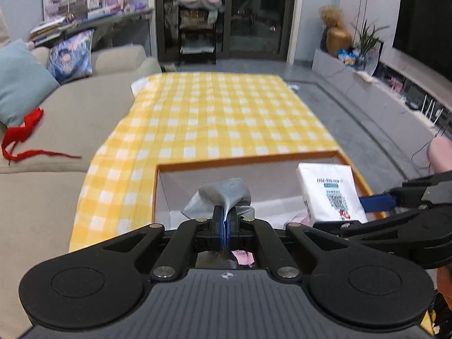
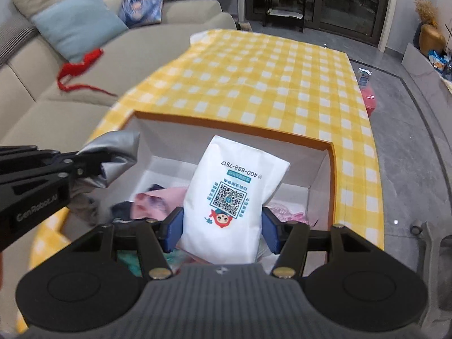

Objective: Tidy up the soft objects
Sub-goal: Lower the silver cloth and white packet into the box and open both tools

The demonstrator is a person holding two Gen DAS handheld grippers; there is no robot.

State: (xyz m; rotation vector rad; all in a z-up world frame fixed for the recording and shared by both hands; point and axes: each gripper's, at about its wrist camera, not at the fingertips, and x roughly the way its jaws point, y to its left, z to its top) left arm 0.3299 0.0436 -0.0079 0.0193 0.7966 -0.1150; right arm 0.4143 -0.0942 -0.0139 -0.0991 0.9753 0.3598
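My left gripper (image 1: 225, 214) is shut on a silver-grey soft pouch (image 1: 223, 195), held over the left part of an orange-rimmed white box (image 1: 243, 161). From the right wrist the same pouch (image 2: 113, 155) hangs at the box's left wall. My right gripper (image 2: 222, 226) is shut on a white tissue pack (image 2: 234, 197) printed with a QR code, its blue pads (image 2: 174, 227) pressing both sides. That pack (image 1: 329, 192) hangs over the right part of the box (image 2: 332, 175). Pink and dark soft items (image 2: 152, 203) lie inside the box.
The box stands on a table under a yellow checked cloth (image 1: 220, 113). A beige sofa (image 1: 70, 118) on the left carries a red cloth (image 1: 22, 132) and cushions. A grey TV bench (image 1: 395, 90) runs along the right. A pink bin (image 2: 368, 99) stands beside the table.
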